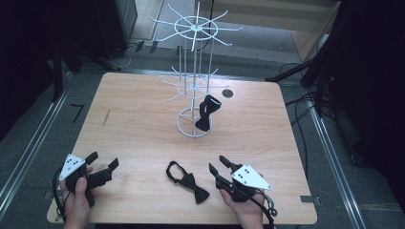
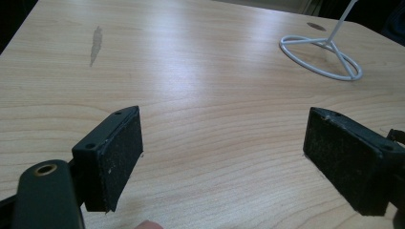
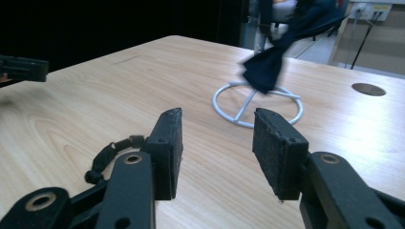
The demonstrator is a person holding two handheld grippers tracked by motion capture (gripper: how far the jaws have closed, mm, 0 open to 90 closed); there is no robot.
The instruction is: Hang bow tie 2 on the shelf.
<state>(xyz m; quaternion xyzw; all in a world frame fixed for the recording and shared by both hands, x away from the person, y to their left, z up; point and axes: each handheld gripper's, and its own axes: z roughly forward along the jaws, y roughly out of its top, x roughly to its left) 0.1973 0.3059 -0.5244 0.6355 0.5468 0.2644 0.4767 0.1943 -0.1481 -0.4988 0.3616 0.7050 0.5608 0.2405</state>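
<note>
The left hand-held gripper (image 2: 222, 157) holds its two black padded jaws wide apart just above the bare wooden counter (image 2: 200, 90), with the white wire ring base (image 2: 319, 57) lying farther off at upper right.

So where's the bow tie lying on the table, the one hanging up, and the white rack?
Black bow tie lying flat (image 1: 192, 182), high view, its knot.
Black hanging bow tie (image 1: 206, 113), high view, its middle.
White wire rack (image 1: 183, 125), high view, base ring.

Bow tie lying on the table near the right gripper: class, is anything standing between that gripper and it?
Nothing visible does. In the high view the bow tie lies flat on bare table just left of the right gripper, whose jaws are open. The white wire rack, with another bow tie hanging on it, stands farther back.
</note>
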